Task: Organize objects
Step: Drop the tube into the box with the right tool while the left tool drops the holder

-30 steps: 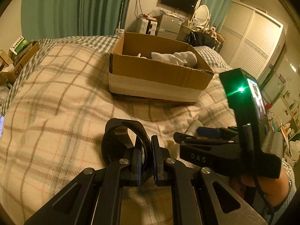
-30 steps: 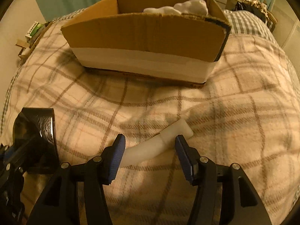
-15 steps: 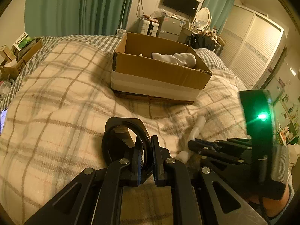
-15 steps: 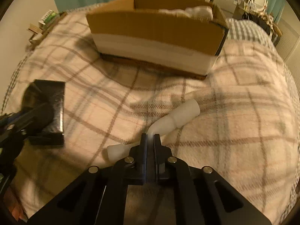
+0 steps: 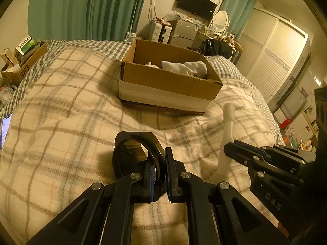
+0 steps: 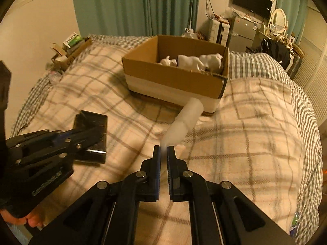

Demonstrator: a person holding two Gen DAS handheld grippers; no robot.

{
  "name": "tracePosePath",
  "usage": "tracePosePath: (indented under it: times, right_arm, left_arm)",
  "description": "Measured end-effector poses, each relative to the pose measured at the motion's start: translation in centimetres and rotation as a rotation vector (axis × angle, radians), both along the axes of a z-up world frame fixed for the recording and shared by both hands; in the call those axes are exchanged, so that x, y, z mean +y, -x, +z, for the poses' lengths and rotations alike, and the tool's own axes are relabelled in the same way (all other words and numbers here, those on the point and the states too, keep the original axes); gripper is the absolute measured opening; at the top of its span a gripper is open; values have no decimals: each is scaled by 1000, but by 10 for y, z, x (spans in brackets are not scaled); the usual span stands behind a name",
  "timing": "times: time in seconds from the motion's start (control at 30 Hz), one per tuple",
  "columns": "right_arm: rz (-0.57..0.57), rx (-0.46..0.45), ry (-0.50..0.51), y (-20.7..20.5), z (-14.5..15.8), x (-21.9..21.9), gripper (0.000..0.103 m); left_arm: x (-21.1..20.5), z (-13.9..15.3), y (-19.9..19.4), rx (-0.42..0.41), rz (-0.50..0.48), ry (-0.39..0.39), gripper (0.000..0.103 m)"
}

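Left hand-held gripper (image 5: 163,171) is pinching the wall of a black tape roll (image 5: 134,155), held just above the plaid blanket (image 5: 61,122). Right hand-held gripper (image 6: 164,155) is clamped on the narrow end of a white tube (image 6: 184,122), which angles up toward the cardboard box (image 6: 173,79). The box sits further back on the bed, with white cloth items (image 6: 196,61) inside. A phone (image 5: 5,126) lies at the blanket's left edge.

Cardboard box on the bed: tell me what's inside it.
The cardboard box holds rumpled white cloth items against its far right side. The near wall hides the floor of the box, so anything lying lower cannot be seen.
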State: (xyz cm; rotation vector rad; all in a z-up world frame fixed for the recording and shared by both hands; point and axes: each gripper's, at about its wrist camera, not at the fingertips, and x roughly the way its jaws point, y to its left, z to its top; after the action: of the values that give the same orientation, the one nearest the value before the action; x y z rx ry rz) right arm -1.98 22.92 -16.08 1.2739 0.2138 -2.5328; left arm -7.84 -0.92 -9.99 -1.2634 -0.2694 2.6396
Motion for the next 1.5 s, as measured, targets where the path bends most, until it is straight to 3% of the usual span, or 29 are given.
tracePosePath:
  times: [0.23,0.5,0.8,0.97,1.23,1.5]
  right_arm:
    - [12,53,27,-10,24,5,5]
    - [34,172,34,-3,81,9,5]
    - [43,286,30,40,144,9,5]
    - [46,308,26,76,162,7,5]
    - [35,286,22,145,153,5,5]
    - [12,218,-25,216,97,10,5]
  left_arm:
    - [6,28,-3,52,-13,6,9]
    - [22,76,13,139,-63,65,9]
    - [31,129,58,214,-87,105,9]
    - [39,144,95,235,-90,150,9]
    - [39,135,159,206,-76,145,9]
    - [39,84,221,125,-64,143,9]
